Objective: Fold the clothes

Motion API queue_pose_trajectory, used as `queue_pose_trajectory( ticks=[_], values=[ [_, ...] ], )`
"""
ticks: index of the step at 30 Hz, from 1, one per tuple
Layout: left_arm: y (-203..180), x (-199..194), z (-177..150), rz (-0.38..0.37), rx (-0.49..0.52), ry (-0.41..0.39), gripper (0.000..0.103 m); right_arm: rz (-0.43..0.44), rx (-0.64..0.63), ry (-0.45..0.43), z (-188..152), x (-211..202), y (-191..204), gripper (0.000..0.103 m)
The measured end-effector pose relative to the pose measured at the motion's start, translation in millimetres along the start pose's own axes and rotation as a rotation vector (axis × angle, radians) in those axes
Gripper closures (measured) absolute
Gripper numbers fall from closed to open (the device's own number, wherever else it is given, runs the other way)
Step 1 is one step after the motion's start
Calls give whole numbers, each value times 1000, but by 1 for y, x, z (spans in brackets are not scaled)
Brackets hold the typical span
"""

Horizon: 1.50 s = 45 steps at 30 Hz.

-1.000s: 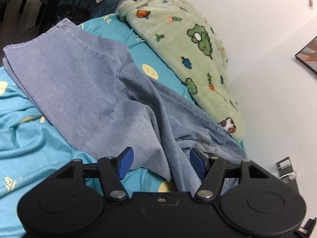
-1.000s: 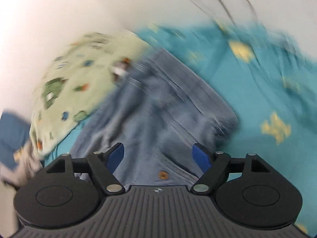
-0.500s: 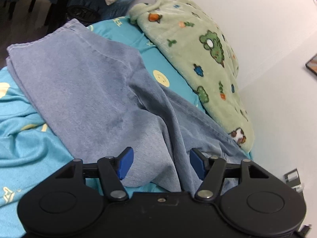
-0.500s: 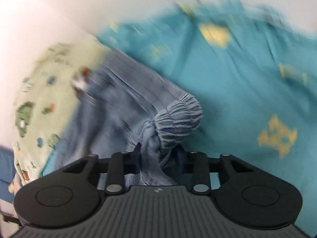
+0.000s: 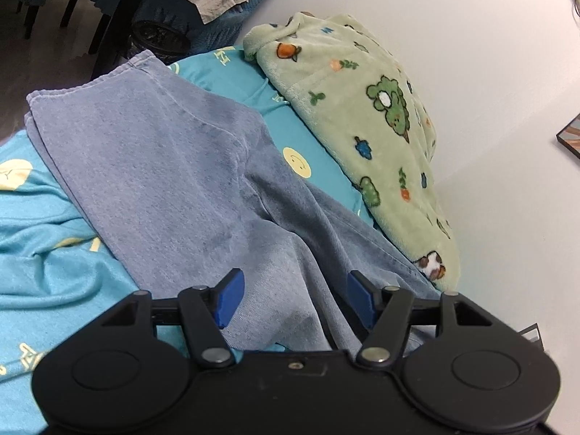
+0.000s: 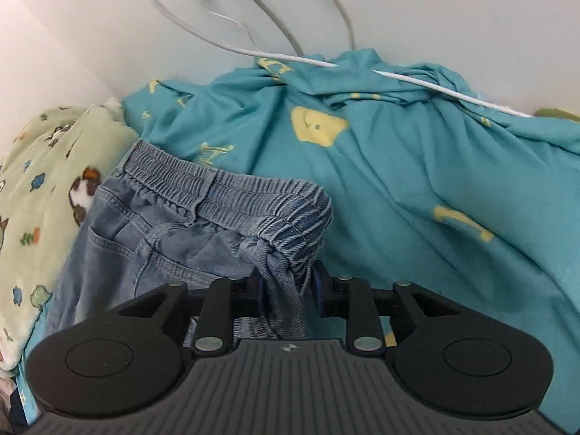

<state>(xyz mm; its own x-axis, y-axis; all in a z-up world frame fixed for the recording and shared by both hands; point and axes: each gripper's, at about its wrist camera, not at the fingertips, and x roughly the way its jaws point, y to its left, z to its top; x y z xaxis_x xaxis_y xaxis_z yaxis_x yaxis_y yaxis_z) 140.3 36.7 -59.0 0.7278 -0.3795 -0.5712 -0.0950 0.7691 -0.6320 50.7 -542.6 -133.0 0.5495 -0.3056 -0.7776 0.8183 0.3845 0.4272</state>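
A pair of light blue jeans (image 5: pixel 156 166) lies across a teal bedsheet (image 5: pixel 40 253), legs stretching to the far left hems. My left gripper (image 5: pixel 293 299) hovers open just over the jeans' thigh area, with denim between and under its blue pads (image 5: pixel 228 297) but not pinched. In the right wrist view the elastic waistband (image 6: pixel 224 192) is bunched and lifted at its right corner, where my right gripper (image 6: pixel 286 291) is shut on a gathered fold of the denim. Its pads are mostly hidden by cloth.
A green fleece blanket (image 5: pixel 366 123) with animal prints lies along the white wall beside the jeans. White cables (image 6: pixel 275 50) hang from the wall over the rumpled sheet (image 6: pixel 417 166). Dark chair legs (image 5: pixel 112 32) and a bin stand on the floor past the bed's far edge.
My right gripper went from open over the waistband to shut on its corner, bunching the denim. The left gripper stayed open and shifted slightly along the jeans.
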Motion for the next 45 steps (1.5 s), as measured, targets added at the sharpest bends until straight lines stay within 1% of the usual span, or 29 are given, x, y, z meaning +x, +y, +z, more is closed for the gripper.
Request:
queue_pose_trajectory(
  ticks=[2, 3, 4, 6, 8, 9, 10, 12, 14, 18, 19, 21, 24, 25, 27, 28, 29, 30, 31, 32, 35, 38, 41, 43, 45],
  values=[
    [0, 1, -1, -1, 4, 5, 43, -23, -16, -18, -4, -8, 4, 70],
    [-1, 1, -1, -1, 4, 8, 43, -48, -34, -44, -5, -18, 7, 68],
    [0, 1, -2, 1, 4, 11, 43, -78, -66, -81, -10, -29, 13, 64],
    [1, 1, -3, 12, -3, 16, 43, -111, -144, -176, -19, -54, 27, 58],
    [1, 1, -2, 28, -10, 14, 43, -101, -212, -290, -34, -80, 38, 45],
    [1, 1, -1, 33, -9, 10, 43, -61, -247, -339, -40, -89, 45, 42],
    [1, 0, 0, 38, -8, 6, 43, -4, -289, -373, -49, -98, 53, 40],
    [-2, -2, 0, 59, 21, -3, 43, 125, -422, -384, -72, -108, 75, 39],
    [-7, -4, -1, 84, 62, -13, 43, 210, -594, -385, -105, -109, 105, 38],
    [-9, -6, -2, 122, 91, -32, 43, 439, -924, -268, -176, -93, 168, 38],
    [-8, -7, -1, 132, 95, -41, 43, 504, -982, -225, -190, -88, 180, 38],
    [-6, -5, 1, 137, 93, -48, 43, 629, -1086, -169, -217, -84, 200, 38],
    [-4, 1, 4, 127, 89, -54, 43, 736, -1235, -140, -250, -77, 221, 37],
    [-4, 4, 5, 121, 89, -55, 43, 757, -1255, -123, -256, -74, 225, 37],
    [-3, 10, 7, 102, 88, -57, 43, 785, -1291, -101, -269, -71, 229, 41],
    [0, 12, 8, 83, 83, -61, 43, 773, -1305, -96, -273, -70, 229, 51],
    [2, 14, 9, 74, 74, -63, 43, 761, -1319, -91, -276, -69, 228, 70],
    [4, 16, 9, 80, 61, -65, 43, 749, -1333, -85, -280, -68, 228, 79],
    [6, 17, 9, 84, 53, -66, 43, 752, -1339, -92, -279, -69, 228, 92],
    [7, 17, 9, 85, 52, -66, 43, 755, -1346, -99, -279, -70, 228, 99],
    [11, 13, 10, 90, 37, -78, 43, 785, -1342, -104, -277, -78, 227, 100],
    [13, 3, 11, 74, 5, -100, 43, 826, -1390, -158, -276, -98, 221, 101],
    [15, -5, 12, 86, -6, -110, 43, 867, -1426, -176, -272, -119, 207, 101],
    [16, -11, 12, 94, -13, -117, 43, 884, -1478, -166, -274, -130, 192, 101],
    [17, -16, 12, 102, -20, -125, 43, 848, -1519, -87, -285, -131, 180, 101]
  ],
)
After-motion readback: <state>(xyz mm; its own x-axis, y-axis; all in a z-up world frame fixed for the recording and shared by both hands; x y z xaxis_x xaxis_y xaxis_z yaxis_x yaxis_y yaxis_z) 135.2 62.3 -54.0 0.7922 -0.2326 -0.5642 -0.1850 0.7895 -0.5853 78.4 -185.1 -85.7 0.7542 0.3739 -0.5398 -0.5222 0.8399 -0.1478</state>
